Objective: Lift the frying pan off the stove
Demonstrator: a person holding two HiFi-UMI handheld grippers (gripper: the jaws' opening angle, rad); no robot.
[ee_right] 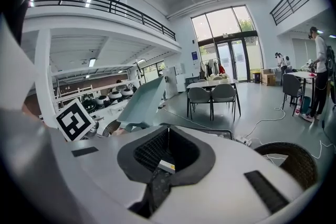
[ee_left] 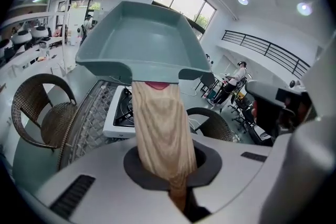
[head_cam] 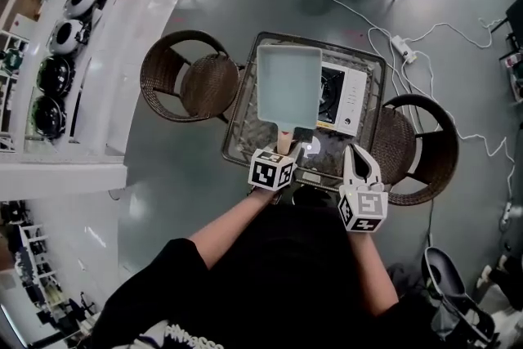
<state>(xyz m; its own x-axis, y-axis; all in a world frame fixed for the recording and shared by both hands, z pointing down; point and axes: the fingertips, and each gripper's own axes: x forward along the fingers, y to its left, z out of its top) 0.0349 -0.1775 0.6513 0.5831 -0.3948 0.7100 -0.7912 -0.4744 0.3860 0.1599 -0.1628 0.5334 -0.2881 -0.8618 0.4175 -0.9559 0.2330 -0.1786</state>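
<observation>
The left gripper (head_cam: 280, 153) has its jaws pinched tight on the wooden handle (ee_left: 160, 128) of the pan (head_cam: 288, 86). This pale blue-green square pan is held in the air over the stove (head_cam: 347, 98), clear of it. The right gripper (head_cam: 360, 163) hovers just to the right above the near edge of the desk (head_cam: 240, 114). Its jaws are pressed together on nothing and touch nothing.

The desk has a wicker rim and a glass top. A wicker chair (head_cam: 192, 82) stands against its left side and a second wicker chair (head_cam: 421, 147) against its right. The white stove sits on the desk's far right part. A white cable (head_cam: 384, 37) runs across the grey floor to a power strip (head_cam: 404, 51) beyond the desk. Nothing stands between the pan and either gripper.

From the head view the pan covers the stove's left half, so the space beneath it cannot be judged. The left gripper view looks under the pan and shows open air between its underside and the black burner (ee_left: 125, 107). The right gripper view shows the pan from the side, slanted, with the left gripper's marker cube (ee_right: 73, 119) beside it. It also shows a far table with grey chairs (ee_right: 212, 94).
</observation>
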